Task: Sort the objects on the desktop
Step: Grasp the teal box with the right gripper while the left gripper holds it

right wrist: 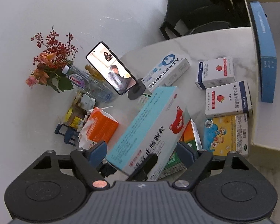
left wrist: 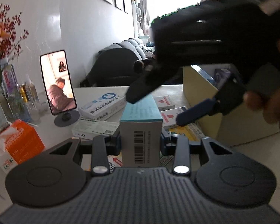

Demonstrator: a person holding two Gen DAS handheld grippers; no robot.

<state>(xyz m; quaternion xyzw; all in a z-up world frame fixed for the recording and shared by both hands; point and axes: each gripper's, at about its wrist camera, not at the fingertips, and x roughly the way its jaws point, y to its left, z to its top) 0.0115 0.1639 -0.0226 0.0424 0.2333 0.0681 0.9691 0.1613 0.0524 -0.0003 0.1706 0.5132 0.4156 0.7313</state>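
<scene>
Marble table (right wrist: pixel 196 43): carrying everything listed; its right edge is running out of frame.

Cream storage box (left wrist: pixel 201 91): sitting open at the table's right side, a long blue carton (right wrist: pixel 265 52) lying inside it; the box's far wall is being cut off by the frame.

Bear-print medicine box (right wrist: pixel 151 128): white with a pale blue side and a red bear face, tilting above the table's near part, ahead of the phone stand (right wrist: pixel 135 91). The left gripper (left wrist: pixel 141 141) is clamping its narrow barcode end, jaws drawn in snug against both sides. The right gripper (right wrist: pixel 141 150) is straddling the same box with jaws spread wide; only one blue pad is meeting the box, a gap showing at the other. The box's lower end is being hidden by a dark blurred shape.

Loose cartons: two strawberry boxes (right wrist: pixel 215 72), a yellow cartoon box (right wrist: pixel 226 134) and a blue-and-white carton (right wrist: pixel 166 71) are lying right of the phone stand; a green carton (right wrist: pixel 174 165) is mostly being covered.

Orange tissue pack (right wrist: pixel 100 128), bottles (right wrist: pixel 80 80) and flowers (right wrist: pixel 50 63): crowding left of the phone stand, labels too small to read.
</scene>
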